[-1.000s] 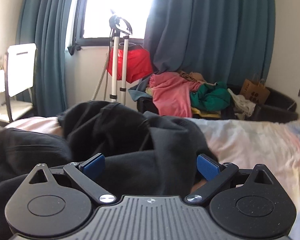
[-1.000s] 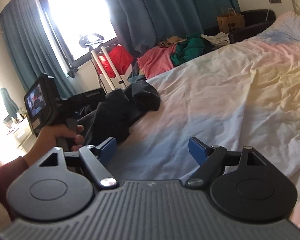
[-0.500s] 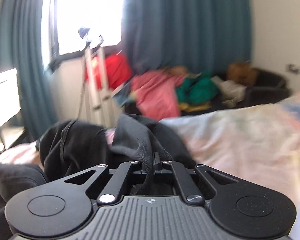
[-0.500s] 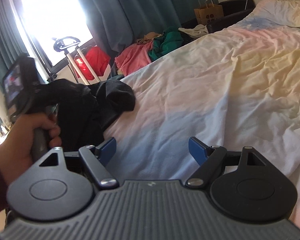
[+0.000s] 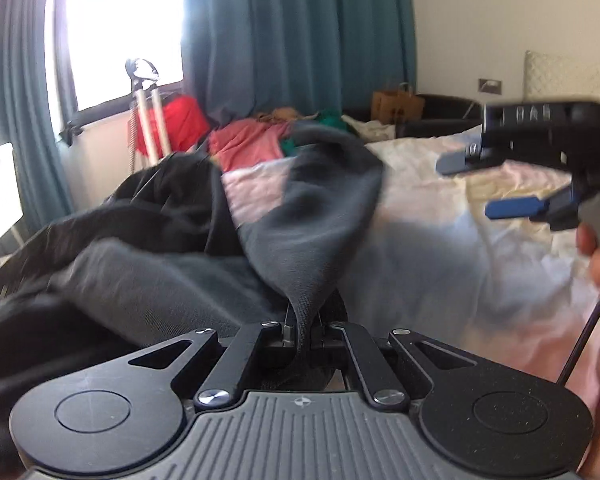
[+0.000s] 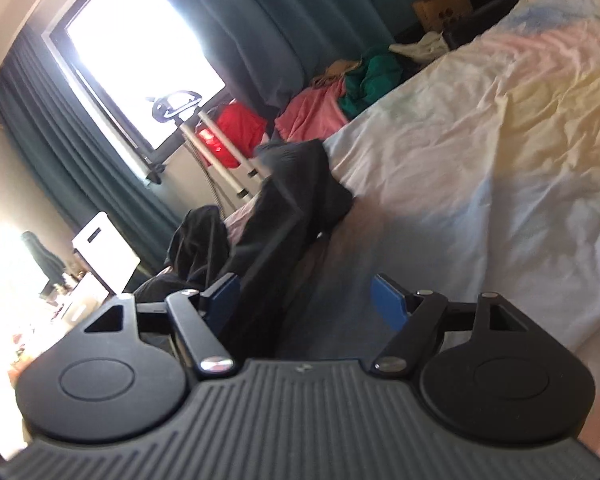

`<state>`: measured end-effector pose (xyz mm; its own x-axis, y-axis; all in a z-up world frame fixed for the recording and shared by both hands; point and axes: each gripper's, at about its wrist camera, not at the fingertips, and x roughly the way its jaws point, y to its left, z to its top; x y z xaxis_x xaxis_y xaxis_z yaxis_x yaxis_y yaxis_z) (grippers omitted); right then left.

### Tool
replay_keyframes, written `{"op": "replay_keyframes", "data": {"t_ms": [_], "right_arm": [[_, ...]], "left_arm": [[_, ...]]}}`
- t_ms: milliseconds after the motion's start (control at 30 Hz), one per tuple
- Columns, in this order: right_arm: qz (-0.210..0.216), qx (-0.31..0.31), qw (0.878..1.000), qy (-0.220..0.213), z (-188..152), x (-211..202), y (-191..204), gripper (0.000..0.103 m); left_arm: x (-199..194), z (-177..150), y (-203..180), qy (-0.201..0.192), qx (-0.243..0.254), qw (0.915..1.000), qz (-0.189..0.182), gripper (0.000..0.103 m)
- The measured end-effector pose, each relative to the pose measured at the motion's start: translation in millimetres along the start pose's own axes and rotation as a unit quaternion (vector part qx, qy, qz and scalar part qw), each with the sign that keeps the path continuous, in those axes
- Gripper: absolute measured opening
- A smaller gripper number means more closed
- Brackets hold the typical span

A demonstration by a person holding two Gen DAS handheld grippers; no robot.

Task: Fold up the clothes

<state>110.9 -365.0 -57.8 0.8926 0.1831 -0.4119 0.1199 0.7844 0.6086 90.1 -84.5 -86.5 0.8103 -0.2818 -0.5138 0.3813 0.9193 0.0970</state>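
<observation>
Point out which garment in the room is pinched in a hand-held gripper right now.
The dark grey garment on the bed: a fold is clamped in the left hand-held gripper. The pink and green clothes lie untouched in the pile by the curtain.

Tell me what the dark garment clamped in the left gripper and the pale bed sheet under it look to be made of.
Dark grey garment: a soft, matte knit, probably cotton jersey or fleece; a fine ribbed weave shows where the left gripper pinches it, and it drapes in heavy folds.
Pale pastel bed sheet: thin woven cloth, likely cotton, matte; it holds many sharp, small creases.
</observation>
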Motion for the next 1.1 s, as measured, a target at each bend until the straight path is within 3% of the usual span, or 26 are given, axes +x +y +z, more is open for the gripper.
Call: {"op": "replay_keyframes", "data": {"t_ms": [133,200,333,400,500,600,700,800,833,933,1100], "right_arm": [[-0.066,-0.075,0.994,0.032,-19.1,16.7,16.7,0.076],[-0.105,-0.13,0.985,0.039,-30.8,24.0,26.0,0.076],[-0.13,-0.223,0.962,0.087,-65.4,42.7,39.1,0.075],[-0.12,-0.238,0.958,0.108,-81.3,49.6,42.9,0.075],[-0.085,-0.259,0.957,0.095,-98.1,63.0,54.1,0.075],[-0.091,-0.307,0.943,0.088,-107.3,84.9,60.5,0.076],[-0.1,-0.353,0.928,0.071,-118.5,100.8,64.0,0.091],[-0.103,-0.347,0.93,0.06,-121.8,104.1,60.8,0.094],[-0.107,-0.335,0.934,0.059,-120.1,103.7,57.7,0.103],[-0.096,-0.299,0.947,0.066,-113.5,102.6,47.8,0.103],[-0.088,-0.287,0.952,0.057,-112.9,95.8,43.3,0.103]], "left_arm": [[4.3,-11.9,27.7,0.007,-0.088,0.9961,0.006,0.003],[6.4,-8.9,43.3,0.004,-0.112,0.9936,0.012,0.003],[8.5,-12.0,68.0,0.005,-0.157,0.9875,0.011,0.005],[11.1,-14.2,76.3,0.008,-0.169,0.9856,0.009,0.005],[16.9,-13.2,83.1,0.005,-0.168,0.9857,0.009,0.005],[16.3,-15.4,87.2,0.004,-0.18,0.9837,0.0,0.006],[17.3,-19.4,82.9,0.007,-0.178,0.984,0.001,0.007],[23.5,-20.5,77.4,0.013,-0.17,0.9854,0.007,0.007],[26.2,-20.2,74.9,0.013,-0.165,0.9862,0.009,0.007],[29.1,-21.5,71.3,0.012,-0.154,0.9879,0.014,0.007],[27.2,-23.7,69.5,0.012,-0.151,0.9883,0.016,0.007]]}}
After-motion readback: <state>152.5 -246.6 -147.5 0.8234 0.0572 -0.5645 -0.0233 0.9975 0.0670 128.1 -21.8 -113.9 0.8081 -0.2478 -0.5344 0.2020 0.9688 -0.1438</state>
